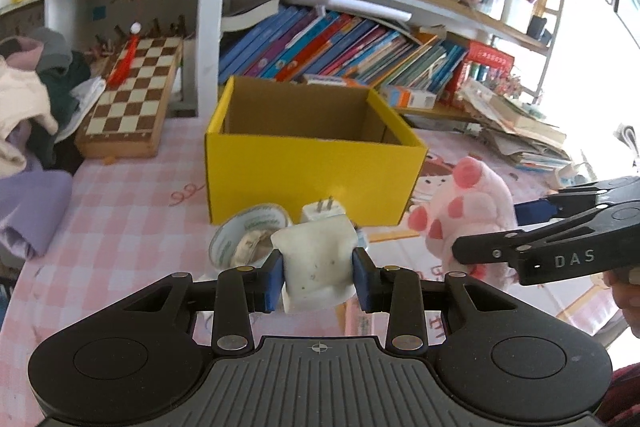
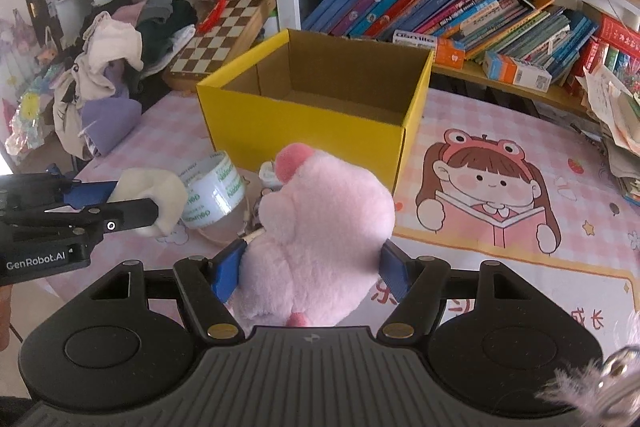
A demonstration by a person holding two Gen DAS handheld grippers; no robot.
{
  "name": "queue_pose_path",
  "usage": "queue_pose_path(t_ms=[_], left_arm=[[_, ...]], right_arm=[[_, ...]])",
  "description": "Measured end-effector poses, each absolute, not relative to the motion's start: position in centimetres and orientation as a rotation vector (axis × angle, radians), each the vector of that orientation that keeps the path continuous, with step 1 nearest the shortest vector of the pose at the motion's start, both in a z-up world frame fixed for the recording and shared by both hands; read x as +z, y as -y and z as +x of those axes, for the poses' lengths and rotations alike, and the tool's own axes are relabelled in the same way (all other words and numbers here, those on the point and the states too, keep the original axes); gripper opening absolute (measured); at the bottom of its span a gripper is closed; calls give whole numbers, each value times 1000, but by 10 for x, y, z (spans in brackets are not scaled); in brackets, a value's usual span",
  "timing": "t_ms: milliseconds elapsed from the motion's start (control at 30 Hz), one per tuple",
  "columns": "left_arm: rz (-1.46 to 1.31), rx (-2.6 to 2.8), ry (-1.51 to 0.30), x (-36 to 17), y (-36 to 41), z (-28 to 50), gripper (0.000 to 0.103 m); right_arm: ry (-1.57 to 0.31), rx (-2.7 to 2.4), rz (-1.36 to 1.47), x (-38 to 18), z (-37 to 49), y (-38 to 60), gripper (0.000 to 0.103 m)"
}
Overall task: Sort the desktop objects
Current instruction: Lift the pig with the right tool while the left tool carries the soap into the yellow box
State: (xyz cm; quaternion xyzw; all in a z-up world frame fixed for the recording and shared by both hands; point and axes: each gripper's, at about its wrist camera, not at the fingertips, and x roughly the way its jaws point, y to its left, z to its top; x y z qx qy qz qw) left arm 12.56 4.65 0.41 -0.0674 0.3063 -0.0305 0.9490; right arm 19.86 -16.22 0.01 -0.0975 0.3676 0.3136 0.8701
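My left gripper (image 1: pixel 318 277) is shut on a soft white lump (image 1: pixel 316 263), held above the pink checked tablecloth; the same white lump (image 2: pixel 154 201) shows at the left of the right wrist view. My right gripper (image 2: pixel 310 269) is shut on a pink plush toy (image 2: pixel 320 231), which also shows as the plush toy (image 1: pixel 468 211) at the right of the left wrist view. An open yellow cardboard box (image 1: pixel 312 167) stands just beyond both, and its inside (image 2: pixel 340 99) looks bare. A roll of clear tape (image 2: pixel 212 193) and a white plug adapter (image 1: pixel 322 213) lie on the cloth before the box.
A folded chessboard (image 1: pixel 128 99) leans at the back left beside a heap of clothes (image 1: pixel 28 115). Shelves of books (image 2: pixel 460 11) run behind the box. Loose papers (image 1: pixel 520 131) pile up at the right. The cloth carries a cartoon girl print (image 2: pixel 488 187).
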Motion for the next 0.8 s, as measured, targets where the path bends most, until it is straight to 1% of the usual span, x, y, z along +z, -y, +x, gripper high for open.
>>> queue_pose_path(t_ms=[333, 800], left_arm=[[-136, -87, -542, 29, -58, 143, 34], [-36, -122, -513, 47, -77, 197, 34]], right_arm=[[-710, 646, -212, 22, 211, 152, 68], [-638, 613, -231, 38, 259, 125, 68]])
